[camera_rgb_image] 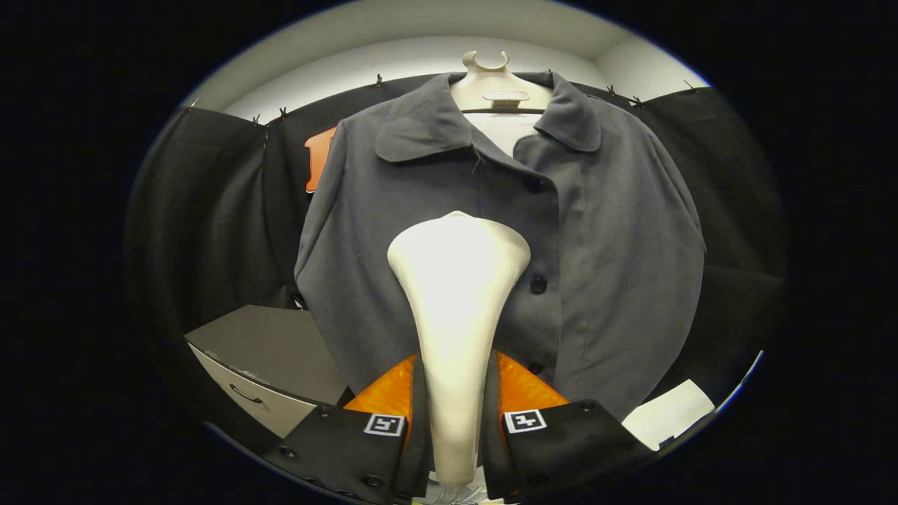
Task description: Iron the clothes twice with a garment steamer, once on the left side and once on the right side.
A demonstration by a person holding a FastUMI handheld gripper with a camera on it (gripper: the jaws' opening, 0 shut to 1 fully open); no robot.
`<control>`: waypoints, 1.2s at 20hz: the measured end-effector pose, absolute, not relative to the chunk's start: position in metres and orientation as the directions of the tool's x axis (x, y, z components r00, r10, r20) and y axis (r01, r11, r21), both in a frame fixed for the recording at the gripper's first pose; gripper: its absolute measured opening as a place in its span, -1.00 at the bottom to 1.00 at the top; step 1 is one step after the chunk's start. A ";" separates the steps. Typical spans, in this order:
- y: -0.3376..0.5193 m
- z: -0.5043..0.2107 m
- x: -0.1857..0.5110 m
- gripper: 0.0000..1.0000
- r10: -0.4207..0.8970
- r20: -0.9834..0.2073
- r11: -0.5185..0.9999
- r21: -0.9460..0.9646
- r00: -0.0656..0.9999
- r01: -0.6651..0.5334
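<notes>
The gripper holds a garment steamer. Both fingers press on the thin handle of the steamer, one on its left side and one on its right side, so the gripper is pinching it tight. The steamer is cream white. Its handle runs up from between the fingers and gets wide at the far end, where the flat head is.

Just beyond the steamer head hangs a dark grey shirt. The head sits in front of the middle of the shirt, a little to the left of the row of dark buttons. You cannot tell if the head touches the cloth or is just very near it. The shirt has a collar that is folded down, and it is open a bit at the neck. It hangs on a pale hanger with a hook on top. The sleeves hang down on the left and on the right.

To the left and near, low down, is a grey cabinet with a drawer and a dark handle. To the right and near, low down, is a white piece of paper. Behind the shirt is the black cloth wall, held up with small clips. Above it is a white wall.
</notes>
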State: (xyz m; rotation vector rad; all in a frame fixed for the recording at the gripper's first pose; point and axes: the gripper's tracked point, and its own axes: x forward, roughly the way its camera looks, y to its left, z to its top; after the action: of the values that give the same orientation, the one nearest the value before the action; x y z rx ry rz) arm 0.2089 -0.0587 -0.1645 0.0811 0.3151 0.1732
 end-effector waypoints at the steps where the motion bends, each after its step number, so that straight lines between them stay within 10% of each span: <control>1: -0.060 -0.171 0.205 -0.24 0.184 -0.310 0.981 0.109 0.933 -0.158; 24: -0.052 -0.316 0.158 -0.25 0.211 -0.497 0.977 0.099 0.841 -0.187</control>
State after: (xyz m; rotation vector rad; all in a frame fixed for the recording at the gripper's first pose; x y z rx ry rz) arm 0.1576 -0.0523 -0.3157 0.0477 0.5309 0.2104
